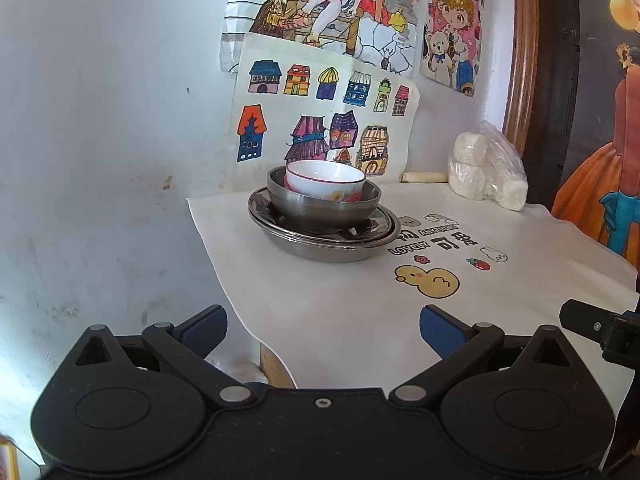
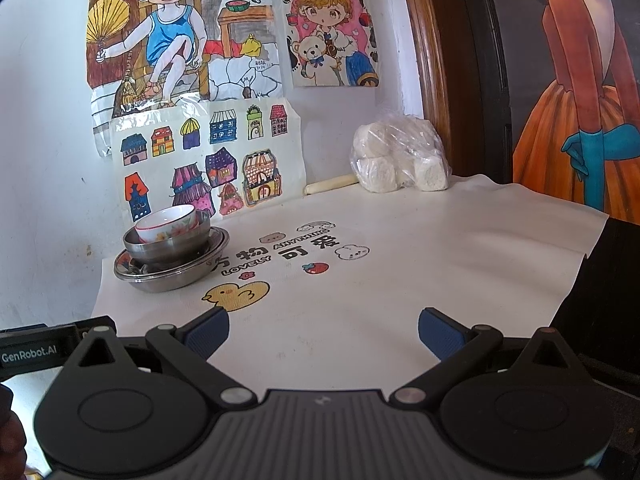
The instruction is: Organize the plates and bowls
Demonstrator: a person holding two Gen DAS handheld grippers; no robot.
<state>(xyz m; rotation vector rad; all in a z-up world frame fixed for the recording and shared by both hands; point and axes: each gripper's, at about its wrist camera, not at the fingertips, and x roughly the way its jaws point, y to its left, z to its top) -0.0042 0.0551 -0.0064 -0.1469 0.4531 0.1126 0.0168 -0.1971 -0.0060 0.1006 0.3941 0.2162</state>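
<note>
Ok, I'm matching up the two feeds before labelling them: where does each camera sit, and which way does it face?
Left wrist: on the left gripper, open, facing the dish stack on the tablecloth straight ahead; the other gripper's edge shows at right.
Right wrist: on the right gripper, open, facing the wall drawings, stack to its left.
Shared: stack, duck print, bagged white rolls.

This is a room in a family home. On the white wall, above the worktop, hang hand-coloured children's drawings of little houses and cartoon figures. The worktop carries a cloth printed with a yellow duck. Behind the duck, by the wall, a plastic bag of white buns lies.
</note>
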